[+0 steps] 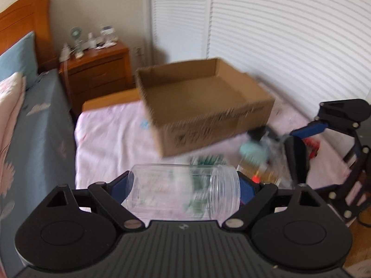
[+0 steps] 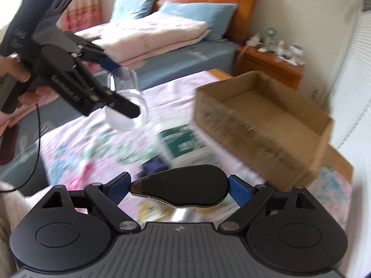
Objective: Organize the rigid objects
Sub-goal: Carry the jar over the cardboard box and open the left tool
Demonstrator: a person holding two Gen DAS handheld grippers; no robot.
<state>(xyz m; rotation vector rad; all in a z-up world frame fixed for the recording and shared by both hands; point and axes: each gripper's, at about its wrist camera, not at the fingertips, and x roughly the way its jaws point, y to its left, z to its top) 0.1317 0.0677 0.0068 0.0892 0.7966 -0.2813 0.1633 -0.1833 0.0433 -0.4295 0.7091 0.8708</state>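
Clear plastic jar [image 1: 183,191] sits sideways in my left gripper [image 1: 184,191], jaws spread wide and pressing on its two ends, base toward the left finger, threaded open mouth toward the right. No lid on it. The jar is off the surface, above the pink floral sheet [image 1: 111,136]. From the right wrist view I see the same jar [image 2: 126,97] clamped in the left gripper [image 2: 120,88], with a hand [image 2: 16,69] on the handle at the left edge.

My right gripper [image 2: 179,191] also stands wide, blue pads against both ends of a black teardrop-shaped object [image 2: 183,187], narrow tip at the left finger, rounded end at the right. What it is exactly I cannot tell. In the left wrist view the right gripper [image 1: 299,153] shows at the right edge, blurred, its load not readable there.

Open cardboard box [image 1: 204,104] sits on the sheet ahead of both grippers, nothing visible inside. Same box [image 2: 262,120] on the right in the other view. Between box and grippers lies blurred clutter: a green-and-white packet [image 2: 178,139], something teal [image 1: 251,151], something red [image 1: 311,146].

Background: wooden nightstand [image 1: 97,71], blue pillows [image 2: 197,14], white louvered doors [image 1: 278,34].
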